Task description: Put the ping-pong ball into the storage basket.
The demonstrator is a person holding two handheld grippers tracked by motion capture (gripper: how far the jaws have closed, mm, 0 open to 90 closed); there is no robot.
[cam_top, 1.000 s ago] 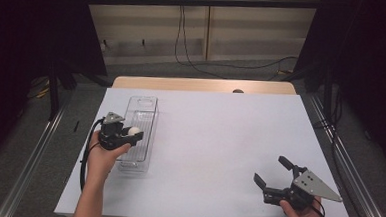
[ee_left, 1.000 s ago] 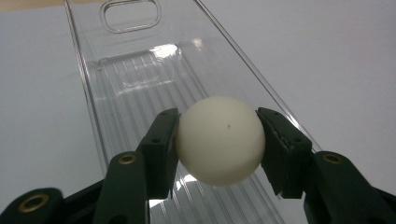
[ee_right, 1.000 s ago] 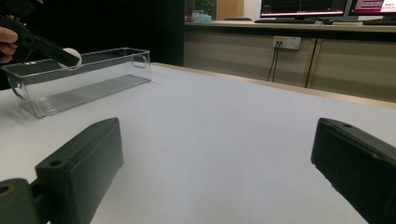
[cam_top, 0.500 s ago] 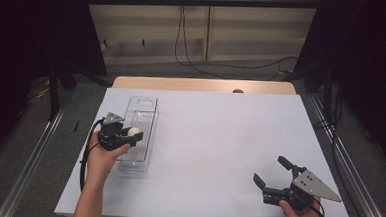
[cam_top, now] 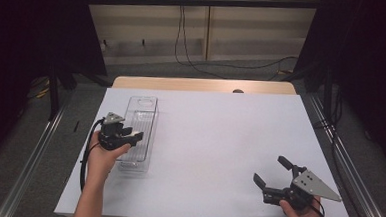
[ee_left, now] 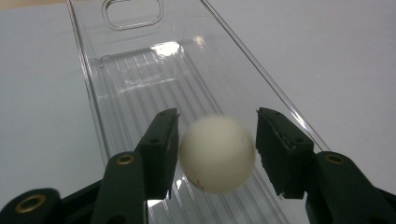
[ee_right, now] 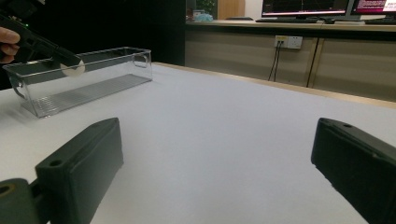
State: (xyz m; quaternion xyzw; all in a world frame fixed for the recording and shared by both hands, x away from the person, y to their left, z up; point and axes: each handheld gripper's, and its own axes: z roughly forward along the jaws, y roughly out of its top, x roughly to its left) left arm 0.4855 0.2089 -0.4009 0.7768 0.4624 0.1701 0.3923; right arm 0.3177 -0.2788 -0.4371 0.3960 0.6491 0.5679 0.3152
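A white ball (ee_left: 217, 154) sits blurred between the jaws of my left gripper (ee_left: 217, 116), above the ribbed floor of a clear plastic tray (ee_left: 140, 70). The jaws have just been opening; a thin gap shows on each side of the ball, so the pads do not press on it. In the high view the left gripper (cam_top: 135, 135) hangs over the near half of the tray (cam_top: 146, 111) at the table's left. My right gripper (cam_top: 269, 168) rests open and empty near the front right edge. The right gripper view shows its wide jaws (ee_right: 217, 126), with the tray (ee_right: 93, 88) and ball (ee_right: 74, 68) far off.
The white table top (cam_top: 219, 140) spreads between the two hands. A wooden strip (cam_top: 202, 85) runs along its far edge. Metal rails (cam_top: 38, 150) flank the table, and cables hang on the wall behind.
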